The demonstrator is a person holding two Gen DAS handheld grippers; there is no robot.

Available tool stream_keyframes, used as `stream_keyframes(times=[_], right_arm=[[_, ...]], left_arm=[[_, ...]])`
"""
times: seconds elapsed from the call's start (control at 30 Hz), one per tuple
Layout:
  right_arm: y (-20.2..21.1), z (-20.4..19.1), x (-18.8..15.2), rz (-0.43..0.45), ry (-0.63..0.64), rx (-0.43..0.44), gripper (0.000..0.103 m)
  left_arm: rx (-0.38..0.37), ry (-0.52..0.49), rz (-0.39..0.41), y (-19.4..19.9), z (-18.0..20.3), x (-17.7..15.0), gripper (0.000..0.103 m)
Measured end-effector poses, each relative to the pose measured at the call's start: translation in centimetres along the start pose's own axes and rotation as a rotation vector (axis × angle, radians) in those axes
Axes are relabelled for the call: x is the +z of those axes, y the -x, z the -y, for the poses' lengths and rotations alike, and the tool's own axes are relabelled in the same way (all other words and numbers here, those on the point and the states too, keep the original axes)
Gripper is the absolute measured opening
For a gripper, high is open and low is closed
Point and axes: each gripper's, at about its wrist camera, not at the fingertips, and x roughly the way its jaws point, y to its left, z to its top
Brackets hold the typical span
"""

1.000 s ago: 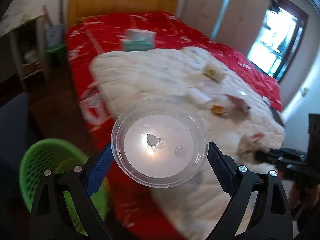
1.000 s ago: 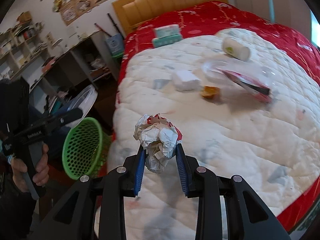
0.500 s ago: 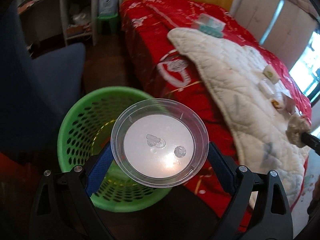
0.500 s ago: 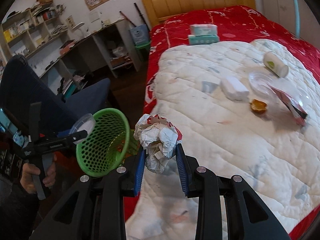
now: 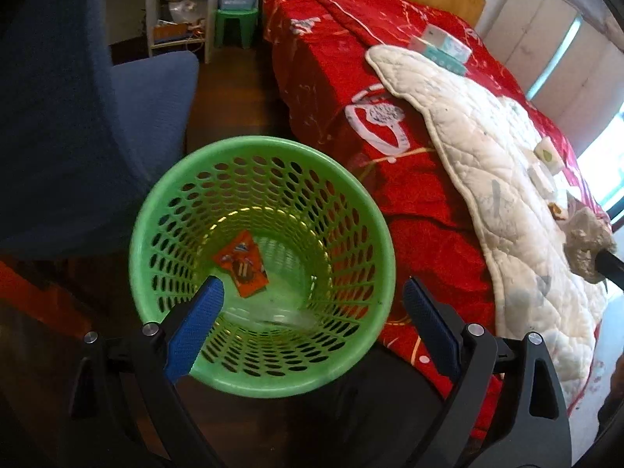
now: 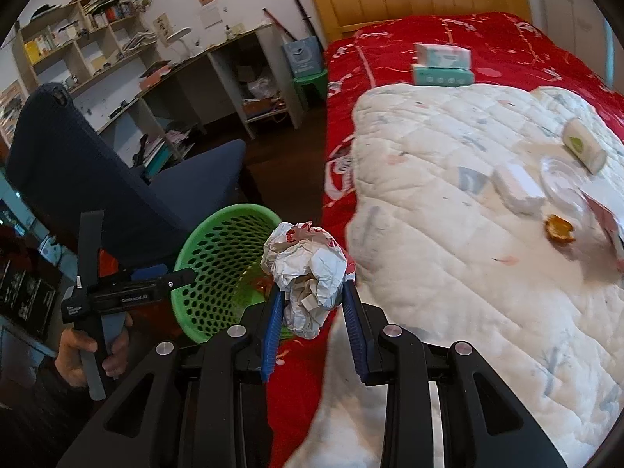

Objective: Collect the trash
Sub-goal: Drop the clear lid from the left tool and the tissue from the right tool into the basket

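Bedroom floor, green basket [image 5: 262, 156] beside bed: left gripper [image 5: 312, 314] wide, empty; right gripper [image 6: 314, 308] clamping crumpled paper [image 6: 308, 269], best released squarely over rim.

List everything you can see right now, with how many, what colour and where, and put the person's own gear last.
basket: 1, green, on the floor beside the bed
wrapper: 1, orange, at the basket's bottom
clear lid: 1, see-through, inside the basket
paper ball: 1, white and red, between the right gripper's pads
quilt: 1, white, on the red bed
tissue packs: 2 stacked, white and teal, near the headboard
white box: 1, on the quilt
roll: 1, white with green mark, on the quilt
food scrap: 1, orange, on the quilt
chair: 1, dark blue, behind the basket
left gripper: black with blue pads, open over the basket
right gripper: black with blue pads, shut on the paper ball
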Motion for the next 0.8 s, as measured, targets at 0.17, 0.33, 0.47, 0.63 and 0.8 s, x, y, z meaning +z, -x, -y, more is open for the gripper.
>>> stream_keyframes(times=[0.17, 0.33, 0.47, 0.63, 0.8], right_arm=[[-1.7, -2.3, 0.8, -0.018, 0.043, 0.034, 0.030], [-3.9, -4.8, 1.3, -0.050, 0.080, 0.064, 0.030], [-6.1, -6.9, 1.3, -0.086, 0.105, 0.084, 0.030], [-9.0, -9.1, 1.2, -0.131, 0.125, 0.105, 0.031], [-11.5, -10.3, 1.2, -0.166, 0.100, 0.130, 0.036]], left_arm=[[0.003, 0.032, 0.039, 2.0, -1.6, -0.1, 0.092], [0.005, 0.060, 0.074, 3.7, -2.9, -0.6, 0.092], [0.011, 0.091, 0.087, 4.5, -4.1, -1.0, 0.092], [0.022, 0.121, 0.099, 5.1, -5.4, -1.5, 0.092], [0.026, 0.151, 0.104, 5.5, -6.4, -1.7, 0.092]])
